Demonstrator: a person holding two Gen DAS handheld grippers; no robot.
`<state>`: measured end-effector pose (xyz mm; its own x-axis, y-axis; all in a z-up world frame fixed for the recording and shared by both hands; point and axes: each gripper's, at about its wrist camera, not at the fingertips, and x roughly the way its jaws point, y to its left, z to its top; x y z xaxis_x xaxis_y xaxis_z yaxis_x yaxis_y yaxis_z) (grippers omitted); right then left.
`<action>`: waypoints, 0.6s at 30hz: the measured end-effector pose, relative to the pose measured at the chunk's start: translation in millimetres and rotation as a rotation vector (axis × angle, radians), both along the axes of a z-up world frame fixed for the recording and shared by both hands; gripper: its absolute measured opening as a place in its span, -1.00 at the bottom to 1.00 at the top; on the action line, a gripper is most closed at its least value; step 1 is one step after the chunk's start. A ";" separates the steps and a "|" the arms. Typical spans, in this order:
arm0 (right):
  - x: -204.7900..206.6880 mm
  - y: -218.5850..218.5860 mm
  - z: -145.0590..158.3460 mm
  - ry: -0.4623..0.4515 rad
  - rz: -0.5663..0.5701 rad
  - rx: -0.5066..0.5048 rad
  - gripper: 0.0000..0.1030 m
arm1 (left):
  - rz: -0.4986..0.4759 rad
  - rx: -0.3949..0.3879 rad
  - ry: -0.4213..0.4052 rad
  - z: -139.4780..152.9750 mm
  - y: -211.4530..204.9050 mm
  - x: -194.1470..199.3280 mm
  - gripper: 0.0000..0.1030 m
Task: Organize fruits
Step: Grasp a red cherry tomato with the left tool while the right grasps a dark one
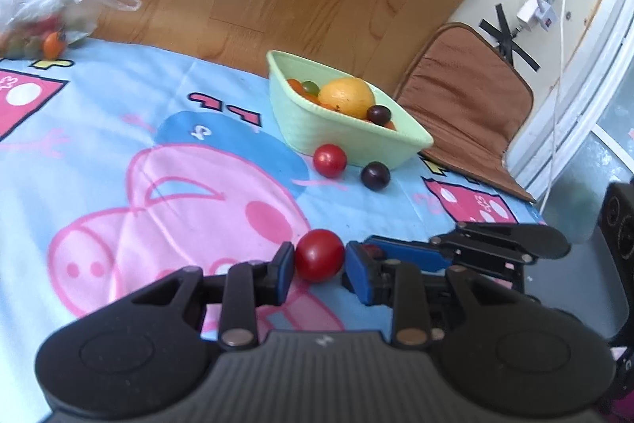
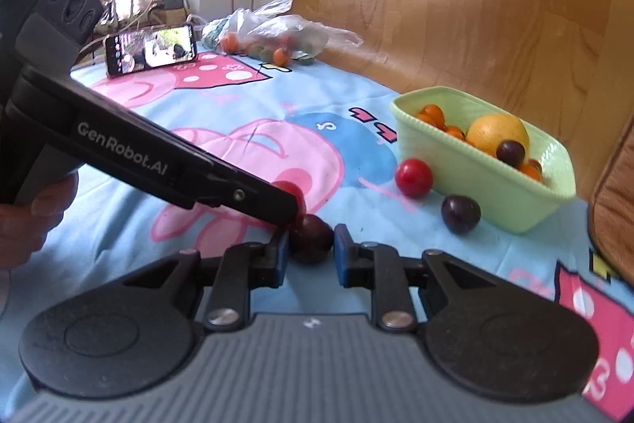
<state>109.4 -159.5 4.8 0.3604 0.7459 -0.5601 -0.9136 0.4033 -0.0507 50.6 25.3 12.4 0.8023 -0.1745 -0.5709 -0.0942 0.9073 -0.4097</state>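
Left gripper (image 1: 319, 262) clamps a red tomato (image 1: 319, 260); right gripper (image 2: 310, 250) clamps a dark plum (image 2: 311, 238), tips nearly touching. Farther right, a loose tomato (image 2: 413, 177) and plum (image 2: 460, 213) lie beside the green fruit basket (image 2: 511, 201). Far left: fruit bag (image 2: 273, 34), phone (image 2: 151, 50). Surface: cartoon-pig cloth (image 2: 222, 113).

Behind the green basket (image 2: 503, 201), at the far edge of the cartoon blanket (image 2: 222, 113), a blurred clear plastic bag (image 2: 277, 30) holding small orange and green fruits too indistinct to name or count; in the left wrist view, the same bag (image 1: 47, 6) cut off by the picture's left edge. Inside the basket, small orange fruits (image 2: 434, 115) half buried under the big orange (image 2: 498, 133) and a dark plum (image 2: 510, 152), number unclear. Nearer than the basket, a red tomato (image 2: 291, 191) mostly covered by the left gripper (image 2: 295, 215), with only part of a hand (image 2: 35, 213) in view at the picture's left edge.
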 end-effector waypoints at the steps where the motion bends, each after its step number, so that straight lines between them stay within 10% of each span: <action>1: -1.3 0.0 -0.7 -0.001 -0.009 0.005 -0.48 | 0.012 0.004 0.001 -0.1 2.0 -2.2 -0.44; 18: -4.6 -12.5 -0.7 0.071 -0.101 0.055 -0.49 | 0.061 0.309 0.026 3.4 -36.2 9.0 -0.36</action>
<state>104.8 -172.1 4.2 0.3966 0.7378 -0.5462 -0.8686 0.4942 0.0369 59.6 -10.9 15.9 0.7904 0.0584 -0.6098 -0.1589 0.9809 -0.1121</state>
